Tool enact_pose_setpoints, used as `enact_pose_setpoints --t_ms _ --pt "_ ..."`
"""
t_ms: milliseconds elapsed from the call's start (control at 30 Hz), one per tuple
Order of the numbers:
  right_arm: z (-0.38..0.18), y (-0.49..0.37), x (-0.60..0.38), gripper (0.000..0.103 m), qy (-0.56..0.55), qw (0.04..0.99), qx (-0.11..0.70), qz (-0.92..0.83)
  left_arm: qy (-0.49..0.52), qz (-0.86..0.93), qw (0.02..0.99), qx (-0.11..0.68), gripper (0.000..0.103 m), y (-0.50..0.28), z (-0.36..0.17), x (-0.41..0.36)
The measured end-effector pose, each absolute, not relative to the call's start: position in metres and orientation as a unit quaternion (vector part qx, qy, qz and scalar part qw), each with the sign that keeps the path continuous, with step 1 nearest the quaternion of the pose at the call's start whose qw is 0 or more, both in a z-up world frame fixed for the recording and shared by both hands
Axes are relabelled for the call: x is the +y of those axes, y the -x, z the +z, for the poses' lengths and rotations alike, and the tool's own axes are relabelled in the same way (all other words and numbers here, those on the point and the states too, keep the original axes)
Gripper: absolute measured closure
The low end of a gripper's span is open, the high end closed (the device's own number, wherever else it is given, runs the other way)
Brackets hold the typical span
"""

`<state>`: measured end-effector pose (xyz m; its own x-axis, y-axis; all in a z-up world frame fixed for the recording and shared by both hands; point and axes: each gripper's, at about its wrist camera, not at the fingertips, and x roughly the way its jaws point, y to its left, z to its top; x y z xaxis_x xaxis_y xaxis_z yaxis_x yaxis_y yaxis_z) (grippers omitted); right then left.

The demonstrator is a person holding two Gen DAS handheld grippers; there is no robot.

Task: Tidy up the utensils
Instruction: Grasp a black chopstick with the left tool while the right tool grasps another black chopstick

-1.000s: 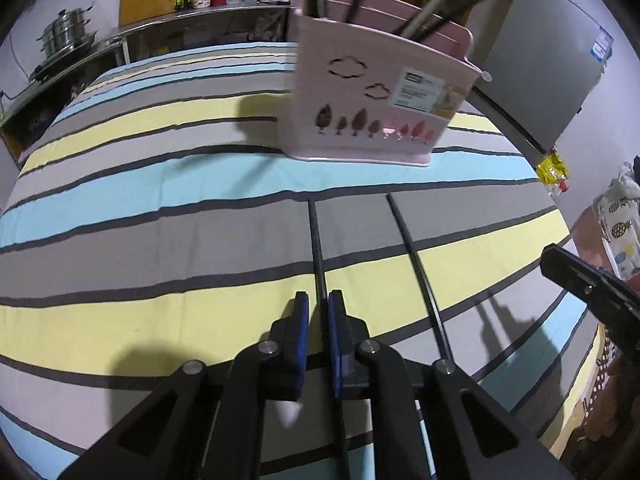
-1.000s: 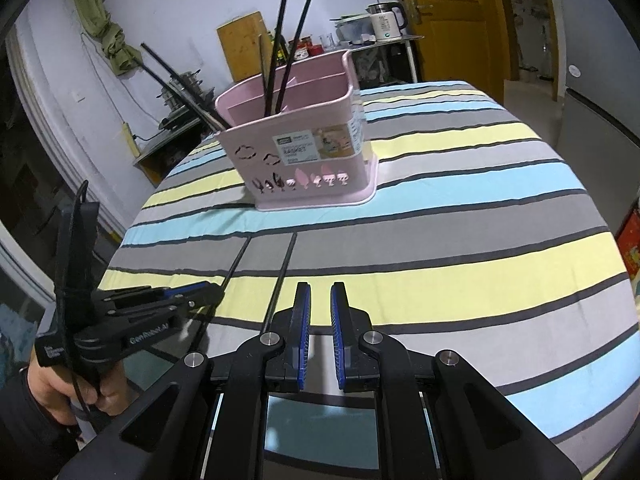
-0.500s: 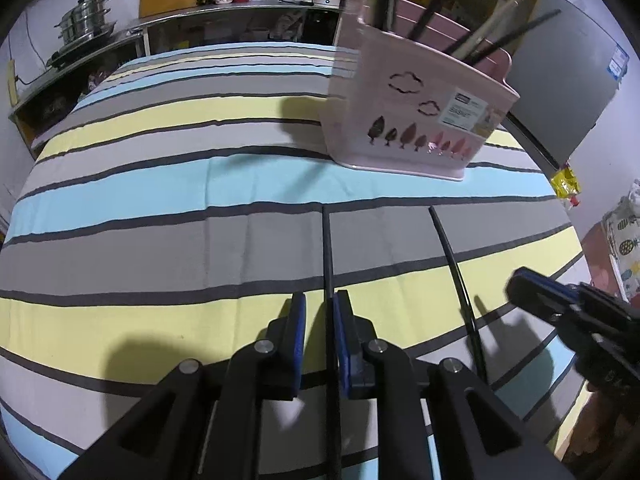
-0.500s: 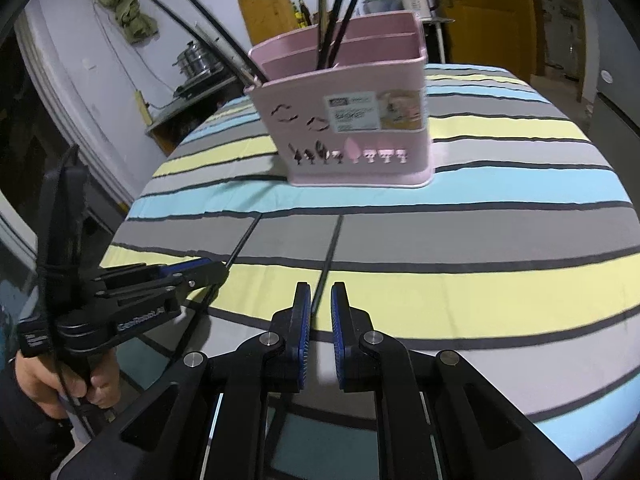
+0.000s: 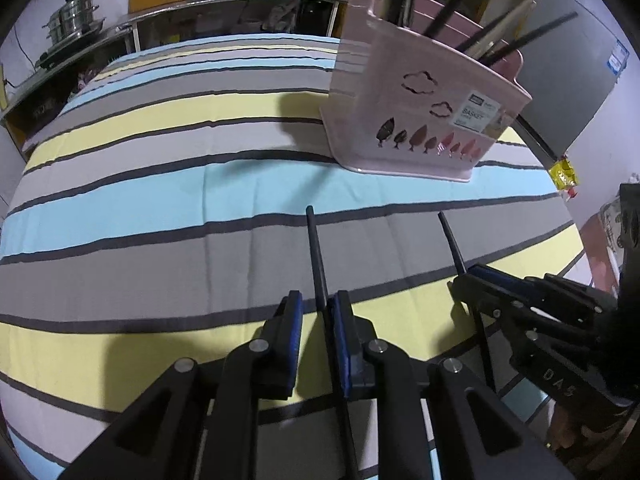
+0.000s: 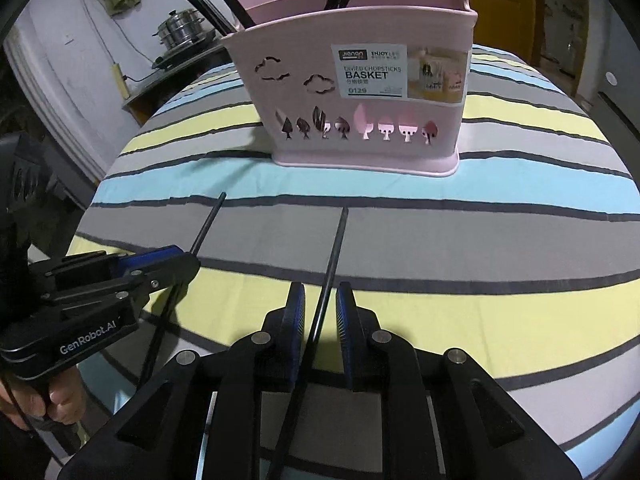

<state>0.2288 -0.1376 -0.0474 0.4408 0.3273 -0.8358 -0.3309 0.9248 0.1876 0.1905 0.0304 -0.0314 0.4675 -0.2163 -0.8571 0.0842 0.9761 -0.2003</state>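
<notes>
Two black chopsticks lie side by side on the striped tablecloth, in front of a pink chopstick basket (image 5: 424,116) (image 6: 360,92) that holds several utensils. My left gripper (image 5: 316,312) is open, its jaws on either side of the left chopstick (image 5: 316,256); it also shows in the right wrist view (image 6: 176,258). My right gripper (image 6: 320,308) is open, its jaws on either side of the right chopstick (image 6: 334,248); it shows in the left wrist view (image 5: 472,274) over that chopstick (image 5: 450,240). I cannot tell whether the pads touch the sticks.
The round table (image 6: 520,312) has its edge close below both grippers. A kitchen counter (image 5: 120,36) with a steel pot (image 5: 74,20) stands behind on the left. A grey fridge (image 5: 576,80) stands at the right.
Both grippers have moved forward and closer to the basket and lowered over the chopsticks. Their jaws have opened a little wider, each now astride a stick.
</notes>
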Motion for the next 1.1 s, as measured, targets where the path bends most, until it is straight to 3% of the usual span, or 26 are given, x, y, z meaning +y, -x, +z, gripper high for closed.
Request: enact_pose_setpoints --t_ms 167,333,533,1100 --pt "-0.048 -0.236 -0.130 0.087 0.023 0.849 0.492 0.188 0.051 -0.085 0.857 0.506 0.086 -0.197 -0.032 0.026" --pt "-0.048 -0.234 -0.129 0.094 0.034 0.851 0.491 0.183 0.032 -0.077 0.860 0.504 0.086 -0.196 -0.030 0.020" --pt "-0.043 -0.235 -0.135 0.096 0.019 0.850 0.489 0.193 0.045 -0.077 0.857 0.507 0.096 -0.198 -0.029 0.021" --pt "0.019 -0.229 -0.154 0.098 -0.018 0.877 0.426 0.222 0.068 -0.094 0.879 0.463 0.097 -0.190 0.024 0.041"
